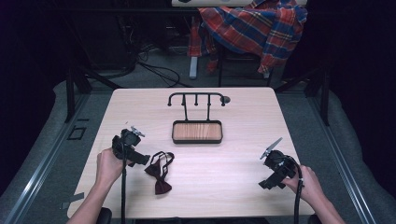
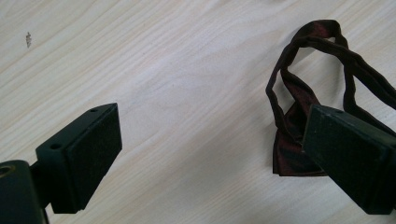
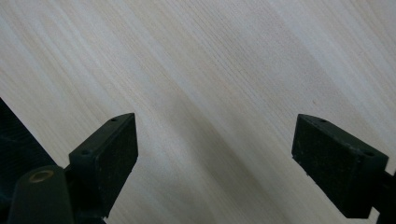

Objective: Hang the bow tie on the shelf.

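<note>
two grippers, one bow tie, one stand, one table.

item: my left gripper (image 1: 140, 158), near left of the table (image 1: 243, 116), held low over the wood. jaws wide apart, bare tabletop between them, nothing gripped. in the left gripper view its midpoint (image 2: 212, 154) lies over empty wood.

item: bow tie (image 1: 159, 173), dark red, lying flat on the table just right of my left gripper, strap looped on its far side. in the left gripper view the bow tie (image 2: 292, 116) sits partly behind my right-hand jaw, outside the gap.

item: my right gripper (image 1: 270, 183), near right of the table, well apart from the bow tie. jaws wide apart over plain wood (image 3: 215, 149), holding nothing.

item: black hook stand with wooden tray (image 1: 197, 131), centre of the table, far of the bow tie.

item: plaid shirt (image 1: 252, 25), draped beyond the far edge.
</note>
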`<state>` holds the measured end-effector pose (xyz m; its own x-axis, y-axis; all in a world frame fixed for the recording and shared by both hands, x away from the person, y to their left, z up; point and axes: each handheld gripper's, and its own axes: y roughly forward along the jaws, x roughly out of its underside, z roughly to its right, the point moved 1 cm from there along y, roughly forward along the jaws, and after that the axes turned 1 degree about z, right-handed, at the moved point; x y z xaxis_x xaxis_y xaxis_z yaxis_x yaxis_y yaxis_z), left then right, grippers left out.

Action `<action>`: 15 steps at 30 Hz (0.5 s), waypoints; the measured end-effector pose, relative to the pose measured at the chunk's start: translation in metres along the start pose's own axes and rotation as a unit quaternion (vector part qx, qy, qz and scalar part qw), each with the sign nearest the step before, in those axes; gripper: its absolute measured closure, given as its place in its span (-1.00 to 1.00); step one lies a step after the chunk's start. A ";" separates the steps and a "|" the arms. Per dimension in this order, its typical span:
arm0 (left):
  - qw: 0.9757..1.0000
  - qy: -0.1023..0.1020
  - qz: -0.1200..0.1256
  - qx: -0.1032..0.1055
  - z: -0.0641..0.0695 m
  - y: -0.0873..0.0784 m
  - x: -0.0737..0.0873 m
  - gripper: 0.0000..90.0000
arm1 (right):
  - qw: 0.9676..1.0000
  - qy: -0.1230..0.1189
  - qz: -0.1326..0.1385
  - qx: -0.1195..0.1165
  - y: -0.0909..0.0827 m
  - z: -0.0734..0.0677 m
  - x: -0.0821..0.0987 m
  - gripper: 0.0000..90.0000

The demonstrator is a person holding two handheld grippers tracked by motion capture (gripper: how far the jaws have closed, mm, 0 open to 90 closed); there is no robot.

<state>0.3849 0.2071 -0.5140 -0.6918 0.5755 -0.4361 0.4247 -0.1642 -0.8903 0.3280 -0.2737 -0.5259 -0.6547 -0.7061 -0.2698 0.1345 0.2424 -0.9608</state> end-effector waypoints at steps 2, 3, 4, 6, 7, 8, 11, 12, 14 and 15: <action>1.000 0.001 -0.001 0.001 0.000 0.000 0.000 -0.90 | 1.000 0.000 0.001 0.000 0.000 0.000 0.000 -0.69; 1.000 -0.002 0.000 0.004 0.001 0.000 0.000 -0.90 | 1.000 0.000 0.000 0.000 0.000 0.000 0.000 -0.69; 1.000 -0.003 0.000 0.004 0.001 0.001 0.000 -0.90 | 1.000 0.004 0.005 -0.002 0.001 -0.001 0.000 -0.69; 1.000 -0.008 0.001 0.005 0.001 0.001 0.000 -0.90 | 1.000 -0.004 -0.004 0.001 0.000 0.000 -0.001 -0.69; 1.000 -0.014 0.001 0.010 0.000 0.001 -0.001 -0.90 | 1.000 -0.005 -0.006 0.001 0.000 0.000 -0.001 -0.69; 1.000 -0.025 0.004 0.019 0.000 0.002 -0.001 -0.89 | 1.000 -0.008 -0.009 0.004 0.000 0.000 -0.002 -0.69; 0.999 -0.027 0.013 0.030 0.002 0.002 -0.005 -0.88 | 1.000 -0.006 -0.009 0.003 0.000 0.000 -0.002 -0.69; 0.999 -0.027 0.013 0.030 0.002 0.002 -0.005 -0.88 | 1.000 -0.006 -0.009 0.003 0.000 0.000 -0.002 -0.69; 0.999 -0.026 0.013 0.030 0.004 0.003 -0.006 -0.88 | 1.000 -0.007 -0.010 0.004 0.000 -0.001 -0.002 -0.69; 0.999 -0.028 0.015 0.033 0.004 0.004 -0.006 -0.88 | 1.000 -0.006 -0.009 0.003 0.000 -0.001 -0.002 -0.69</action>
<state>0.3885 0.2002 -0.5156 -0.7115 0.5246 -0.4675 0.4076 -0.2337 -0.8827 0.3291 -0.2714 -0.5256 -0.6477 -0.7183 -0.2539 0.1285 0.2255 -0.9657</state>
